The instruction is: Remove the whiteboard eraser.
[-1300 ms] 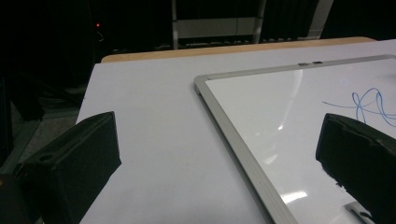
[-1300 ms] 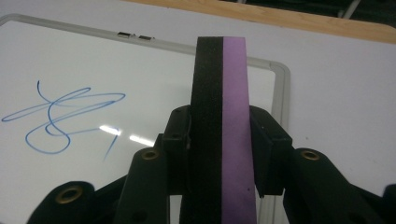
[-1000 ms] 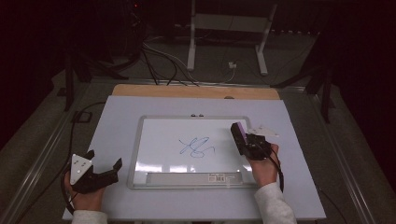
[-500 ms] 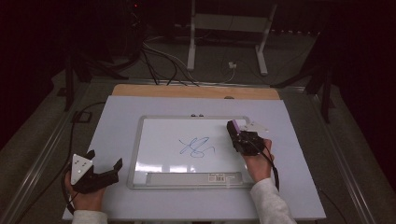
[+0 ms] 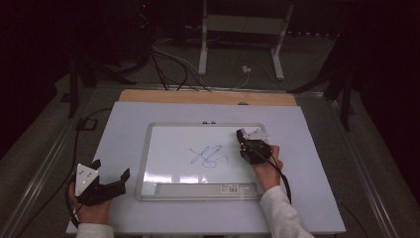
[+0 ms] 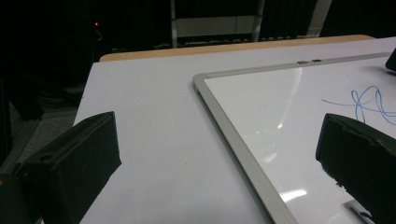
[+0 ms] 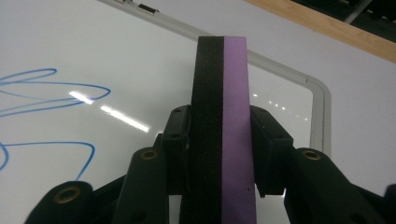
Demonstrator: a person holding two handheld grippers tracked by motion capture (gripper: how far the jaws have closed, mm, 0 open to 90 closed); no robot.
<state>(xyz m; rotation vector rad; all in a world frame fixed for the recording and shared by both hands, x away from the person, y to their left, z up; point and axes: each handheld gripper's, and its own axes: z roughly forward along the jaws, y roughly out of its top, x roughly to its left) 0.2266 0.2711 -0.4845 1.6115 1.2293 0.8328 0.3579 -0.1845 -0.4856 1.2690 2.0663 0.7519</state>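
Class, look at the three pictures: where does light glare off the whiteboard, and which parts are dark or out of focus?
High view: the whiteboard shows pale reflections near its lower edge; the background is very dark. Left gripper view: glare spots on the board, the near jaws soft-edged. Right gripper view: a bright streak beside the blue scribble; the eraser looks fairly sharp.

Dark room; white stand [image 5: 242,29]; floor cables [image 5: 168,64].

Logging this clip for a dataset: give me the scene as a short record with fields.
surface: white table
board: whiteboard, flat, framed
marks: blue scribble mid-board
right gripper: shut on eraser, black and purple, over the board's right part
left gripper: open, holding nothing, left of the board
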